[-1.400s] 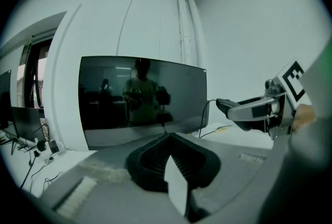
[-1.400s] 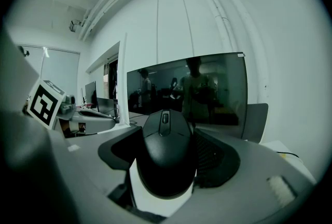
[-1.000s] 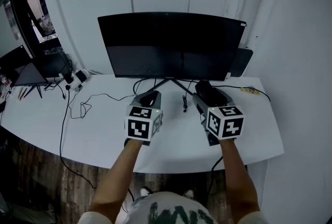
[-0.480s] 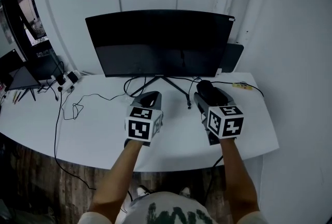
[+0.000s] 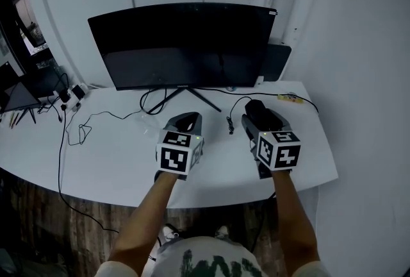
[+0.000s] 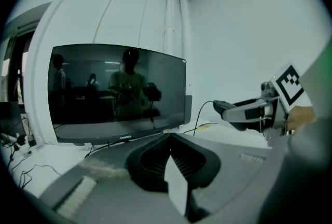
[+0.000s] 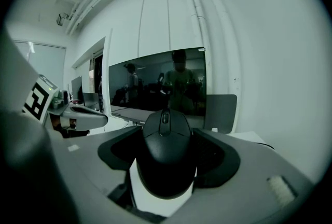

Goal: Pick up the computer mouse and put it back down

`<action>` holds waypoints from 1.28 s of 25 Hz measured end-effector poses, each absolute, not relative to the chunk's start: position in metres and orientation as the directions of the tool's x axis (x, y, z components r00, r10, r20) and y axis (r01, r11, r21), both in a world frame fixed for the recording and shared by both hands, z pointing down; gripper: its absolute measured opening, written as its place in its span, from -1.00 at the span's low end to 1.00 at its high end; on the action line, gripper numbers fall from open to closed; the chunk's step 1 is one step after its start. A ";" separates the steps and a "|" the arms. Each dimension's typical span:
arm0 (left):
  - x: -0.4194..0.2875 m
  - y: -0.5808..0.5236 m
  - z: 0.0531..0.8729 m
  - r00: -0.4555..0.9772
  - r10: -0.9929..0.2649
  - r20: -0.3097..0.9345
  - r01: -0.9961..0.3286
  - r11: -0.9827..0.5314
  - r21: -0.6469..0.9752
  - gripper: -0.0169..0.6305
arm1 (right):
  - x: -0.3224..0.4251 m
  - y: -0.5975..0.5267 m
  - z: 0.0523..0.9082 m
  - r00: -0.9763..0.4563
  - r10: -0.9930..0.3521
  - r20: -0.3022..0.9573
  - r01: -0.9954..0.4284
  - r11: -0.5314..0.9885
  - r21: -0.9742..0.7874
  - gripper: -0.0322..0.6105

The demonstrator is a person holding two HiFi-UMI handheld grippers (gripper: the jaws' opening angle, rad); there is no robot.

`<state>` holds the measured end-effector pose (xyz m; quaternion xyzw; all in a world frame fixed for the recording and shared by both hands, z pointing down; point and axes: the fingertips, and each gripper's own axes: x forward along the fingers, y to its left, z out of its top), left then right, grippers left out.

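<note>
Right gripper clamped on computer mouse, which lies lengthwise between its pads, apparently clear of desk. Left gripper closed, nothing inside. To set it down well: lower level, and free the pads only once the underside sits flat.

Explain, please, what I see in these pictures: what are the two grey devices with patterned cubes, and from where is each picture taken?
There is no robot. A person holds a two-finger tool in each hand; the patterned cubes are parts of these tools. The head view is from a camera on the person's head and looks down on the left gripper, the right gripper and a white desk with a dark monitor and loose cables. The other two pictures come from cameras riding on the grippers, looking along their fingers. The right gripper holds a black computer mouse between its fingers. The left gripper's fingers are together, with nothing between them.
</note>
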<state>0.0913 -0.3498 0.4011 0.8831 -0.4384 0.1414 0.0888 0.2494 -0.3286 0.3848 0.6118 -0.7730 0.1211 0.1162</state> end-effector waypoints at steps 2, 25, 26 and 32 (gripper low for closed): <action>0.098 -0.349 0.406 0.576 -0.745 0.336 -0.798 -0.601 0.035 -0.95 | 0.255 -0.328 0.390 -0.228 -0.913 0.337 -0.973 0.225 -0.050 0.07; 0.129 -0.341 0.450 0.538 -0.736 0.410 -0.817 -0.575 0.040 -0.95 | 0.281 -0.317 0.534 -0.274 -0.769 0.578 -0.960 0.252 -0.119 0.07; 0.132 -0.341 0.453 0.539 -0.734 0.414 -0.817 -0.576 0.042 -0.95 | 0.282 -0.316 0.541 -0.275 -0.760 0.589 -0.960 0.254 -0.120 0.07; 0.146 -0.339 0.467 0.541 -0.724 0.429 -0.814 -0.580 0.047 -0.95 | 0.285 -0.313 0.576 -0.279 -0.714 0.643 -0.955 0.274 -0.110 0.07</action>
